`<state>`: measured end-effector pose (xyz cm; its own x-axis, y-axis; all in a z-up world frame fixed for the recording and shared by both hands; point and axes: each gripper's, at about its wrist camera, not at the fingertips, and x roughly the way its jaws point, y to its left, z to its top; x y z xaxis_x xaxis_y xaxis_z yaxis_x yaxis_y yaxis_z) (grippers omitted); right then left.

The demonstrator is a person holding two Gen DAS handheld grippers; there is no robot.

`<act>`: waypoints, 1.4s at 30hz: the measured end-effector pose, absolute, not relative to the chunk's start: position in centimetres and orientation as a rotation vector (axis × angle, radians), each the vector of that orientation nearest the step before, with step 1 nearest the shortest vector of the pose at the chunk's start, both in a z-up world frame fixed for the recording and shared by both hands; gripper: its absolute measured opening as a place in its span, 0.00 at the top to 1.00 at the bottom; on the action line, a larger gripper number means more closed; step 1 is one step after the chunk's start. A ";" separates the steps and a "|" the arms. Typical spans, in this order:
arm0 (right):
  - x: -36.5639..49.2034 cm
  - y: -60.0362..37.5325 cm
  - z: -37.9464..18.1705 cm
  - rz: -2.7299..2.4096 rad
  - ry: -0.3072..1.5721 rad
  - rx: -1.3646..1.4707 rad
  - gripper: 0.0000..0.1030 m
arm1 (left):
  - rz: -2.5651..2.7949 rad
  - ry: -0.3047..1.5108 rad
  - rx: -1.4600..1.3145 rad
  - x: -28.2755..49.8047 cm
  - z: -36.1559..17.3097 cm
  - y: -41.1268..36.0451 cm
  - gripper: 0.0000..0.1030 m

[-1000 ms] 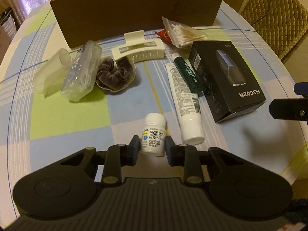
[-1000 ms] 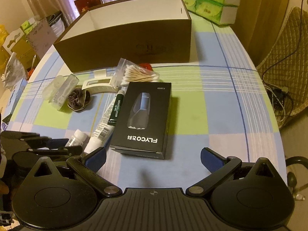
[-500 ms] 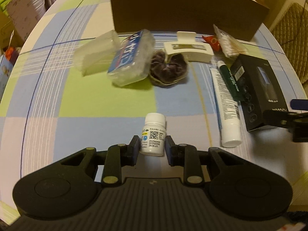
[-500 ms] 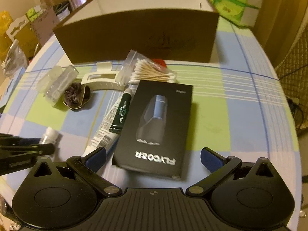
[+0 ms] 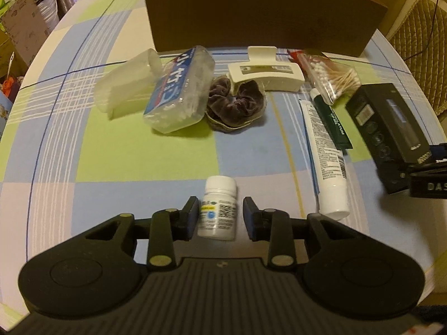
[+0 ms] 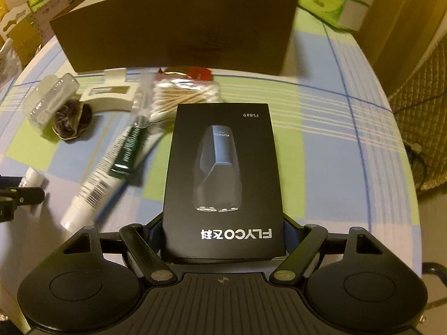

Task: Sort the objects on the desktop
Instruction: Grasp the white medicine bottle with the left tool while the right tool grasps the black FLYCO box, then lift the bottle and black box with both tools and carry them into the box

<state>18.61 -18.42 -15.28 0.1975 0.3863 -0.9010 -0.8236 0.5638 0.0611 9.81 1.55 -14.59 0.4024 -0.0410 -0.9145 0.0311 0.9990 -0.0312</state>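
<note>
A small white pill bottle (image 5: 219, 195) stands upright between the fingers of my left gripper (image 5: 218, 212), which is shut on it low over the checked tablecloth. In the right wrist view the same bottle (image 6: 33, 176) shows at the far left, with the left gripper (image 6: 19, 198) beside it. The black FLYCO shaver box (image 6: 223, 153) lies lengthwise in my right gripper (image 6: 223, 231), whose fingers press on both long sides of its near end. From the left wrist view the box (image 5: 391, 128) is at the right edge.
A brown cardboard box (image 5: 251, 8) stands open at the back. In front of it lie a clear plastic case (image 5: 178, 89), a dark scrunchie (image 5: 237, 103), a cream hair claw (image 5: 265, 75), a bag of cotton swabs (image 5: 332, 78), a white tube (image 5: 327, 153) and a green tube (image 5: 332, 120).
My right gripper moved forward and its fingers closed in on the near end of the shaver box. The left gripper shifted left with the pill bottle, away from the white tube.
</note>
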 end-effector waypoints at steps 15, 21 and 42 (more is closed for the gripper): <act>18.5 -18.4 -14.8 0.924 0.989 -0.505 0.12 | -0.036 1.129 -0.052 7.8 -14.6 2.1 0.78; 19.1 -17.6 -15.5 0.908 0.953 -0.534 0.13 | -0.007 1.129 -0.059 6.4 -14.5 2.4 0.78; 16.3 -22.6 -13.0 0.982 0.977 -0.467 0.26 | -0.036 1.109 -0.050 4.3 -13.8 -0.3 0.79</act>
<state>16.27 -22.58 -13.01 0.1999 0.4777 -0.8555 -0.8580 0.5070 0.0826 4.26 -0.29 -13.84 0.4450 -0.0539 -0.8939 0.0043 0.9983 -0.0580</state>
